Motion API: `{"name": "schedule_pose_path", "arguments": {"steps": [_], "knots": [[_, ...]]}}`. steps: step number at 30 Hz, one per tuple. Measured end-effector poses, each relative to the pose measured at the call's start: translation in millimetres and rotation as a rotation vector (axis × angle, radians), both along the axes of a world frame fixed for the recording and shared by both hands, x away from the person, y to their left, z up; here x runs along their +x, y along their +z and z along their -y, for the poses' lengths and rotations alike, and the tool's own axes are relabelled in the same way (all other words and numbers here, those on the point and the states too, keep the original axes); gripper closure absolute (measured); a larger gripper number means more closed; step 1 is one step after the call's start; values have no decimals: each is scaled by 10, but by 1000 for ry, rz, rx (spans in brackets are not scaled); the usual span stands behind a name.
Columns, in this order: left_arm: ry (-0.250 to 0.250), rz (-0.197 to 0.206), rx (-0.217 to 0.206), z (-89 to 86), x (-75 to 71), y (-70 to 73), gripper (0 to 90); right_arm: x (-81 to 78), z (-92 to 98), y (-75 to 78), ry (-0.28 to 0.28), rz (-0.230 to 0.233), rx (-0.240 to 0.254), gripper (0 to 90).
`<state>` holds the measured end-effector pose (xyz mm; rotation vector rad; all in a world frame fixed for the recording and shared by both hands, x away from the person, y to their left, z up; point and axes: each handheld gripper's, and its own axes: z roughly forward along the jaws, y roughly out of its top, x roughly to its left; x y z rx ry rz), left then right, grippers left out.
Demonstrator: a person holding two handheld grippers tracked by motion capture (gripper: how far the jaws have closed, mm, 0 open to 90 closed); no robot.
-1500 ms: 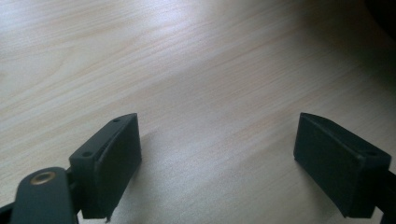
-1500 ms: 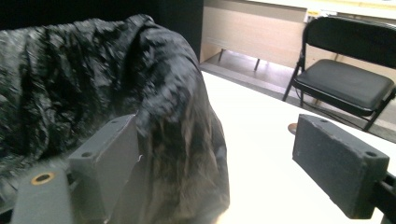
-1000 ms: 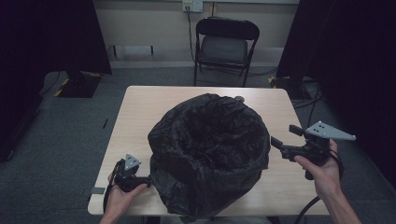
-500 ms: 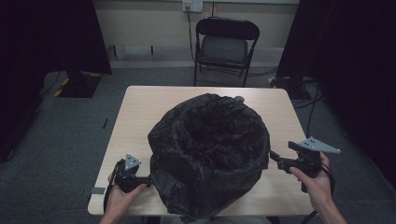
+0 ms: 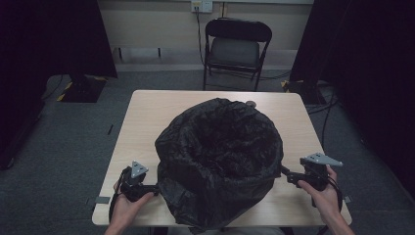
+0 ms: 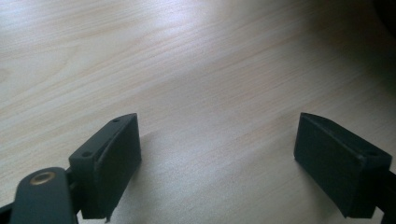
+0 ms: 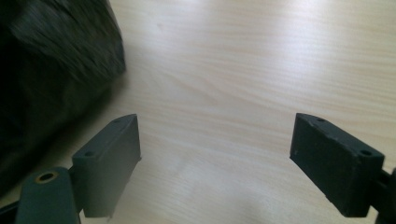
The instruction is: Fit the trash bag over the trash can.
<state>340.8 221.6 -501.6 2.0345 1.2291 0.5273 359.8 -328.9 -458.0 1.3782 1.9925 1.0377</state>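
My right gripper (image 5: 288, 175) jaws wide, nothing between them, low at the table's 4 o'clock; left gripper (image 5: 152, 186) likewise wide and empty at 8 o'clock. Between them, one crumpled black plastic bag (image 5: 220, 161), mouth open upward, sits centre on the pale wooden table (image 5: 147, 117). Step, as I judge: approach to the bag's sides. Next: nose each jaw pair onto the film, pinch. Count: one bag, two grippers, one black folding chair (image 5: 235, 46) at 12 o'clock.

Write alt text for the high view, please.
A large black bag sits open on a light wooden table, with an open left tool and right tool low at either side. A folding chair stands beyond.
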Motion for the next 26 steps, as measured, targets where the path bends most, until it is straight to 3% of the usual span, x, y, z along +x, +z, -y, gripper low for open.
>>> {"name": "schedule_pose_path", "arguments": {"steps": [5, 9, 16, 26], "knots": [[-2, 0, -1, -1, 4, 0, 142, 58, 40, -176, -23, -30, -62, 153], [-1, 0, 0, 3, 8, 0, 142, 97, 80, -294, -31, -77, -64, 156], [-3, 0, 0, 4, 18, 0, 142, 133, 179, -390, -78, -119, -78, 144], [-9, 1, -2, 0, 34, -1, 142, 147, 213, -414, -95, -106, -67, 130]]}}
